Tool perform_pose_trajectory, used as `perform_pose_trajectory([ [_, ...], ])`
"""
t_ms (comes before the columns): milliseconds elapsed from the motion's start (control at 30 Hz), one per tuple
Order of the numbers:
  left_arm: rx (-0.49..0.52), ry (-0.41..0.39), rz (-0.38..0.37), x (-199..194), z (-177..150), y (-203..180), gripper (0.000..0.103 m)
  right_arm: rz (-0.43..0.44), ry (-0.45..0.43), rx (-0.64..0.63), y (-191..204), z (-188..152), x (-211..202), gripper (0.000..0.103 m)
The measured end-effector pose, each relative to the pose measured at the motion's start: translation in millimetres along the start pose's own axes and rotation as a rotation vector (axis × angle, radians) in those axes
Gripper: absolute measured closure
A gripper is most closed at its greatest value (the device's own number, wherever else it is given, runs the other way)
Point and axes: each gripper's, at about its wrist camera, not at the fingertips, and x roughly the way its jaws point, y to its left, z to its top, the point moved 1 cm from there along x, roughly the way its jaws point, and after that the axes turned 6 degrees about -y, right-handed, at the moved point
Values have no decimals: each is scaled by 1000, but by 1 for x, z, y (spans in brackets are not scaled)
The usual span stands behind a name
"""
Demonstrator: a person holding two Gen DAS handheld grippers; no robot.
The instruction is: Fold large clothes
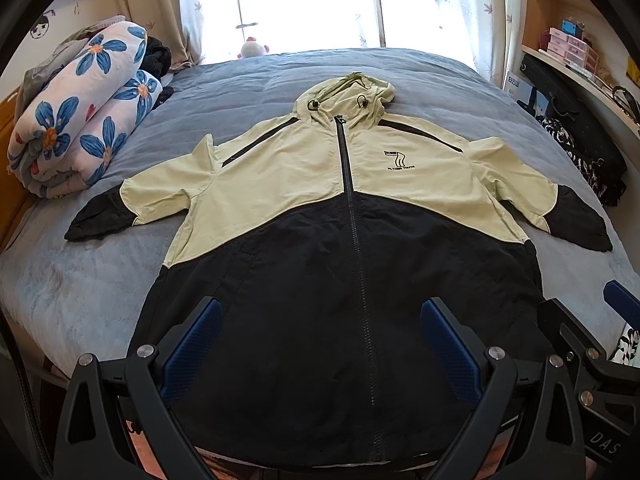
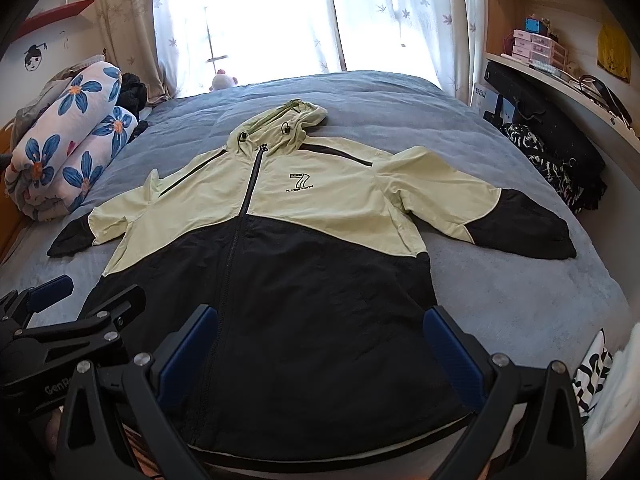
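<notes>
Both tools point(image 1: 320, 344) point(image 2: 320, 344) spread above jacket point(image 1: 320, 280)

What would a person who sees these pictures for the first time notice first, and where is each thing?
First the big hooded jacket, pale green above and black below, spread flat and zipped in the middle of the grey-blue bed. Next the rolled quilt with blue flowers at the bed's left edge, and the bright curtained window behind. Close to the camera, the left gripper and right gripper hang open over the jacket's black hem.
</notes>
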Motion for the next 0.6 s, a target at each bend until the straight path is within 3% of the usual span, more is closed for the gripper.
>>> perform_pose_trajectory([
  [367,-11,-18,-26,1,32,-6,4,22,-15,2,-17,24,-5,0],
  [600,20,-101,-41,-6,67,-16,4,54,-16,52,-38,55,-4,0],
])
